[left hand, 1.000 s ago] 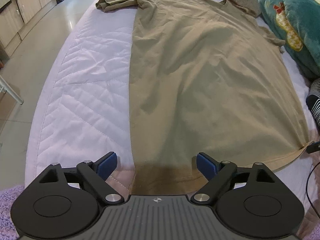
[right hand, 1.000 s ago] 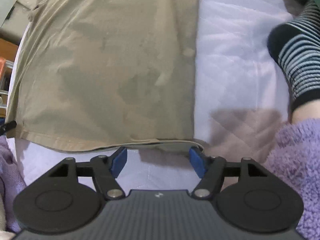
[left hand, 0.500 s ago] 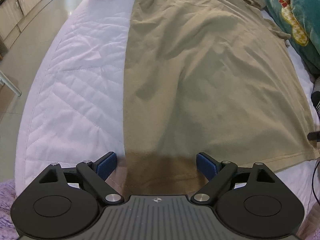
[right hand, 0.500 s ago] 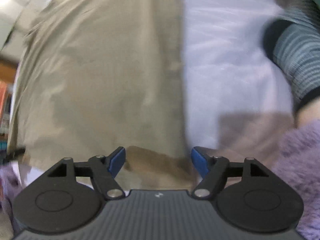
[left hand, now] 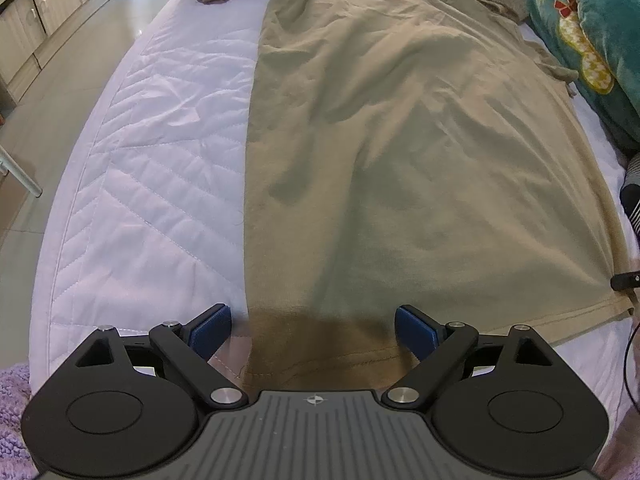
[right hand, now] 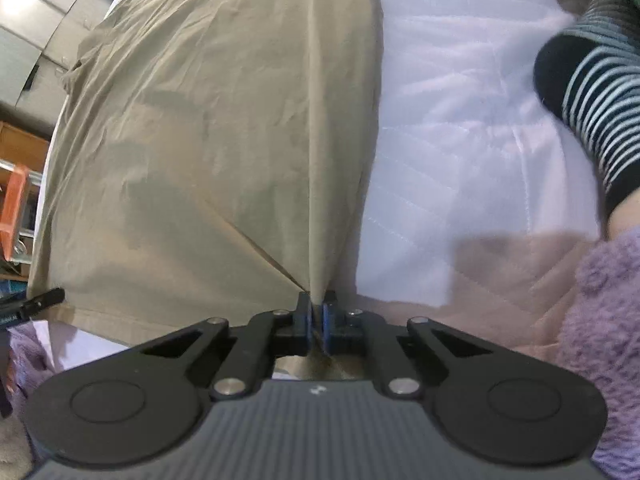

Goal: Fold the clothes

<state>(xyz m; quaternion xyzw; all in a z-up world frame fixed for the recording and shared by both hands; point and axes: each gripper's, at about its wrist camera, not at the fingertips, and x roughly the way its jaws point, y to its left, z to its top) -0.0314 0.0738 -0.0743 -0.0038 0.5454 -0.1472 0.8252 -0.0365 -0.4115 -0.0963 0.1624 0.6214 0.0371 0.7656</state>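
A large olive-tan T-shirt [left hand: 400, 140] lies spread flat on a white quilted bed [left hand: 152, 168], its hem towards me and one sleeve folded at the far left. My left gripper [left hand: 313, 330] stands wide open over the shirt's near left hem corner, with the cloth below the gap between the blue pads. In the right wrist view the same T-shirt [right hand: 208, 132] fills the left half. My right gripper [right hand: 317, 316] is shut on the shirt's near right hem corner, and a taut crease runs up from the pinch.
A teal blanket with a yellow and red pattern [left hand: 592, 40] lies along the bed's right side. A foot in a striped sock [right hand: 592, 112] rests on the bed [right hand: 460, 140] right of the shirt. Purple fleece [right hand: 600, 320] is at the near right. Wooden cabinets [left hand: 48, 8] stand beyond the floor at left.
My right gripper has shut on the shirt's hem corner, where before its jaws stood open over the hem. The left gripper has kept open and edged a little forward over the hem.
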